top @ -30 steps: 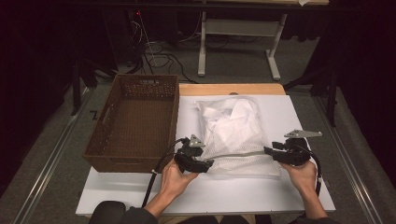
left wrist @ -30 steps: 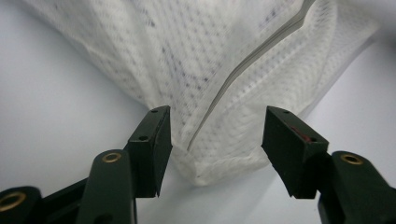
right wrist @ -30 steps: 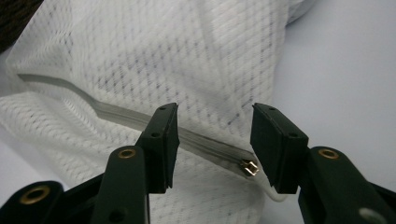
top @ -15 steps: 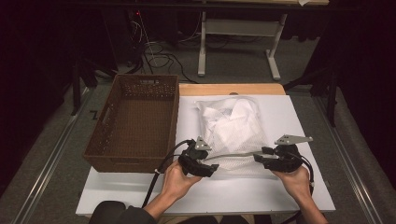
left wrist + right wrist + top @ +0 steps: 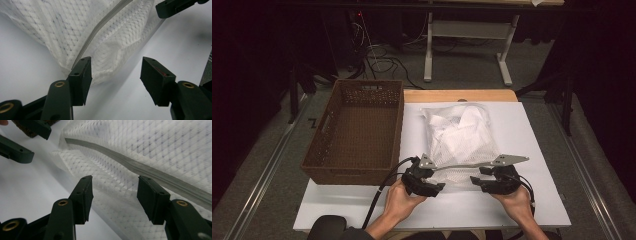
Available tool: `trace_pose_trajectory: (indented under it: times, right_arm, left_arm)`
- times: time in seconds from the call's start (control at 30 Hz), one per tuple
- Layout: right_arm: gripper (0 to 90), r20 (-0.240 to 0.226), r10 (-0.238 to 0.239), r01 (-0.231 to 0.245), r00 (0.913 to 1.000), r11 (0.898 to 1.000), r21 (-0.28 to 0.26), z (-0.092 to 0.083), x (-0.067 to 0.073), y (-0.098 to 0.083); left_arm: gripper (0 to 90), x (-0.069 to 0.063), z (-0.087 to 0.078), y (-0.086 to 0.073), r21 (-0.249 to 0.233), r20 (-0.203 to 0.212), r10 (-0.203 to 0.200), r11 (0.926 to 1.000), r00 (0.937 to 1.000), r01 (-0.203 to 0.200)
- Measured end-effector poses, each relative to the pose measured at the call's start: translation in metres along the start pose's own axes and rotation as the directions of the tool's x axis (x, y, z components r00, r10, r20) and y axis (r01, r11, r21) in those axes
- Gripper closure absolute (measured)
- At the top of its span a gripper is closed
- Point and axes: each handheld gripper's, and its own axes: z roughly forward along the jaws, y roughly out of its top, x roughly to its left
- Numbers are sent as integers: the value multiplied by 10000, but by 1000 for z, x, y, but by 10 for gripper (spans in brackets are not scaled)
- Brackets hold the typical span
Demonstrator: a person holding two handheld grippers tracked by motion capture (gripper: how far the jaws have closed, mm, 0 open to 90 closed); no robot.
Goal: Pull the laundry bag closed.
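Note:
A white mesh bag (image 5: 462, 135) with white cloth inside lies flat on the white table (image 5: 542, 150). Its grey zipper (image 5: 100, 32) (image 5: 140, 170) runs along the near edge. My left gripper (image 5: 438, 186) is at the bag's near left corner, jaws open; that corner of the bag (image 5: 75, 30) lies loose between them beside the left one (image 5: 116, 72). My right gripper (image 5: 476, 181) points left at the near edge. Its jaws have just been opening and stand wide (image 5: 115, 188) over the bag (image 5: 162, 147), not pressing it.
An empty brown woven basket (image 5: 357, 132) stands on the table's left side, close beside the bag. Bare table runs along the front edge and to the right of the bag. A desk frame (image 5: 462, 45) and cables stand on the floor beyond.
My right gripper has slid left along the bag's near edge toward the left gripper. The left gripper has stayed in place.

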Motion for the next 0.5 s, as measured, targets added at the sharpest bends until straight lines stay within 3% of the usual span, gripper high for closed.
trace_pose_trajectory:
  times: [0.5]
  right_arm:
    - [505,161,-768,759,9969,9957,525,15,7,-6]
  left_arm:
    - [418,5,11,-11,122,-118,21,9999,9999,-19]
